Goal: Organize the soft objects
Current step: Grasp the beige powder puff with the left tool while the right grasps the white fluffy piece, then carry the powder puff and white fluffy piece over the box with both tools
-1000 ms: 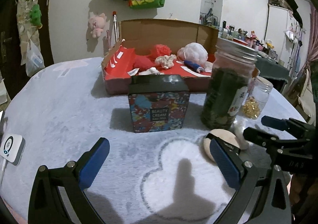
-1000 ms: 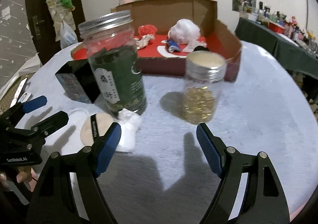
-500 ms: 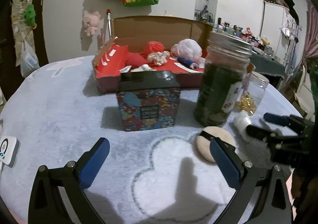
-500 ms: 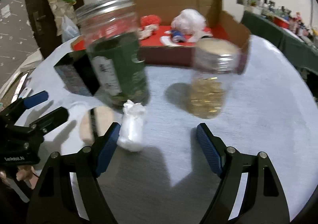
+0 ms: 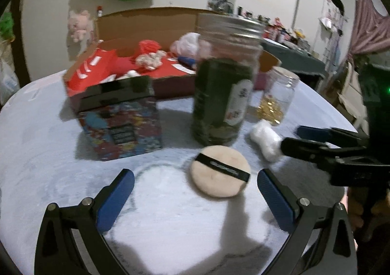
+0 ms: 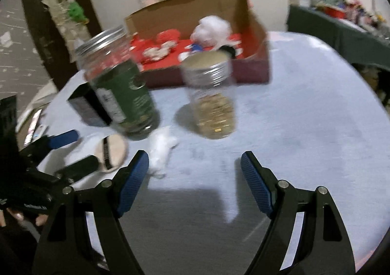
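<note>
Your left gripper (image 5: pixel 195 198), jaws spread and empty, has the powder puff (image 5: pixel 220 171) just ahead at one o'clock, strap running ten-to-four. Your right gripper (image 6: pixel 195 178), also spread, has the white wad (image 6: pixel 161 150) at eleven o'clock.

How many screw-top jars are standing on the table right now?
2. The tall clear jar of dark green leaves with a silver lid stands beside the patterned box; the smaller clear jar of golden pieces stands to its right, before the cardboard box. Others may be hidden.
</note>
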Demonstrator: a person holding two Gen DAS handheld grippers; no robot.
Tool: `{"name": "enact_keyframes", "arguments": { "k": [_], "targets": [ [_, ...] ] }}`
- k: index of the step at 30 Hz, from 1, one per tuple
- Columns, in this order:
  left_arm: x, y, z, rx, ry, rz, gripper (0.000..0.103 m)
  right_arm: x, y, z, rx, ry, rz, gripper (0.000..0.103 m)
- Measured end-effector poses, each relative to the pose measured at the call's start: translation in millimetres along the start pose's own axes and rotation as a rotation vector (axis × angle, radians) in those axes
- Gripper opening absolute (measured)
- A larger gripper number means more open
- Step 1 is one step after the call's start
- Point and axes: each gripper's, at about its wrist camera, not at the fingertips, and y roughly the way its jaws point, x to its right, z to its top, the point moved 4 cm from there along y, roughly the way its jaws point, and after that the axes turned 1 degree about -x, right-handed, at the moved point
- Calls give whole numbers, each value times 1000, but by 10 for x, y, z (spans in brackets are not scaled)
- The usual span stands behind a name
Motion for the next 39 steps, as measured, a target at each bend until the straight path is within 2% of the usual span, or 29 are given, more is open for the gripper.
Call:
{"name": "enact_keyframes", "arguments": {
  "k": [5,8,10,12,13,14,15,16,18,24,39],
  "targets": [
    [54,83,4,-35,37,1,89,-92,101,34,-2,-44,35,76],
    [81,117,12,-46,48,-12,82,-152,128,43,-4,-71,47,64],
    [110,123,25,-41,65,-15,76,-177,141,42,-10,-79,59,60],
    [142,133,30,-42,79,-35,63,-226,163,36,-14,-96,79,50],
    [154,136,31,-43,81,-46,60,-243,173,34,-17,-103,85,47],
    [167,131,29,-41,85,-59,52,-254,190,35,-20,-108,90,39],
    [180,110,23,-33,89,-63,50,-272,211,28,-26,-113,102,32],
    [183,95,23,-25,91,-65,48,-285,221,20,-30,-115,113,31],
    [183,57,29,-15,85,-81,38,-323,201,4,-17,-129,127,15],
    [145,-37,94,8,59,-107,24,-377,33,39,34,-133,145,14],
    [99,-161,122,33,39,-116,22,-455,-64,61,48,-139,155,14]
  ]
}}
